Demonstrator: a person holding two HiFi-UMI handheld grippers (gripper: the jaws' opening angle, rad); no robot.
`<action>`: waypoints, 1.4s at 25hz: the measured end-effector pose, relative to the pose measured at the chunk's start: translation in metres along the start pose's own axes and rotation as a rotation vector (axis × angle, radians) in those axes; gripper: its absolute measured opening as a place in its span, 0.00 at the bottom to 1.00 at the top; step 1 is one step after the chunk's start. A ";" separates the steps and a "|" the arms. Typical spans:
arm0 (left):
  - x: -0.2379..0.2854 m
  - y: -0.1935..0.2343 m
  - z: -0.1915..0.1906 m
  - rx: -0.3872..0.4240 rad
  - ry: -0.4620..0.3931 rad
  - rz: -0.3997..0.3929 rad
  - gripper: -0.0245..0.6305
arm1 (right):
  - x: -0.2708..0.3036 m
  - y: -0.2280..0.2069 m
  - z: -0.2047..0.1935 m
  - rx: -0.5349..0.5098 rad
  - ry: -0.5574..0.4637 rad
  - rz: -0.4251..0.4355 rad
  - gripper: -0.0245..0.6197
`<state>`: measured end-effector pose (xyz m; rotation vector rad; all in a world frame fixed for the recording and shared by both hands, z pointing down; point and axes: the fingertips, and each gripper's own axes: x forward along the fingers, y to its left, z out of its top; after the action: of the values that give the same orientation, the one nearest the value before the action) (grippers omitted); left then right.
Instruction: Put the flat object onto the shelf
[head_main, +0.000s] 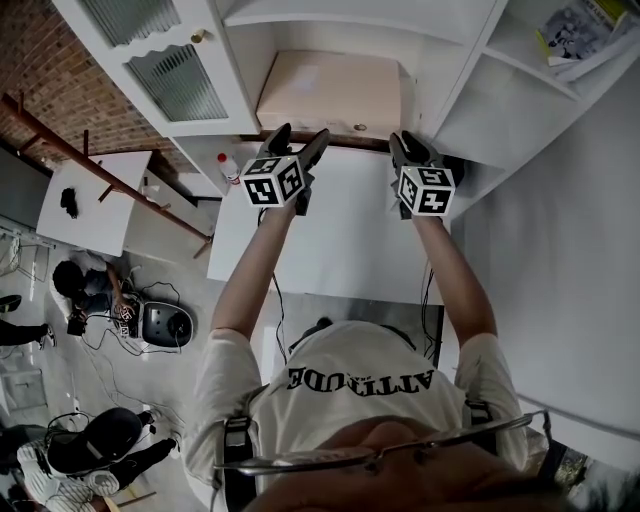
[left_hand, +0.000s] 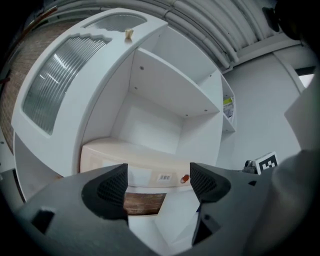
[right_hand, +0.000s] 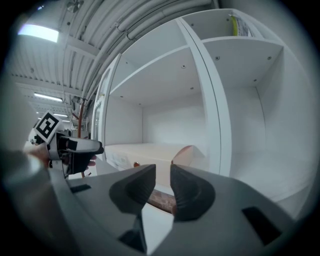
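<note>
The flat box (head_main: 330, 92) lies flat in the shelf compartment (head_main: 330, 38) of the white cabinet, long side towards me, with a barcode label and a small red dot on its front face. My left hand-held gripper (head_main: 300, 135) sits just in front of that front face. In the left gripper view its jaws stand wide apart with nothing between them, and the box (left_hand: 135, 155) shows beyond the gap, not touched as far as I can see. My right hand-held gripper (head_main: 413, 148) is level with it, near the box's right front corner. In the right gripper view its jaws (right_hand: 162, 182) are drawn almost together, only a thin slit left, and they hold nothing. The box (right_hand: 150, 152) lies past them.

For edges, the box's right end comes close to the vertical divider (right_hand: 215, 125), and its left end lies near the compartment's left wall. The board above (left_hand: 170, 85) leaves plenty of height over the box. The ribbed-glass door (head_main: 180, 80) hangs open on my left, beside the left hand-held gripper. A brick-coloured strip shows under the box's front edge. Below both arms lies the white surface (head_main: 330, 250), and past the divider is another compartment (right_hand: 260, 135).
</note>
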<state>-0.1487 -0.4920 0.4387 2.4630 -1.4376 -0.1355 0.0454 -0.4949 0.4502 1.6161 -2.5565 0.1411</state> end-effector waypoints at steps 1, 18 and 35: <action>-0.006 -0.001 0.000 0.019 -0.002 -0.004 0.62 | -0.004 0.003 0.000 -0.005 -0.002 0.009 0.18; -0.143 0.013 -0.031 0.115 -0.030 0.016 0.49 | -0.150 -0.013 -0.028 -0.022 -0.102 0.087 0.10; -0.221 0.024 -0.105 0.111 -0.015 0.150 0.08 | -0.217 -0.036 -0.092 0.034 -0.081 0.009 0.09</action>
<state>-0.2554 -0.2910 0.5320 2.4326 -1.6714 -0.0447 0.1742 -0.3038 0.5108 1.6548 -2.6358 0.1226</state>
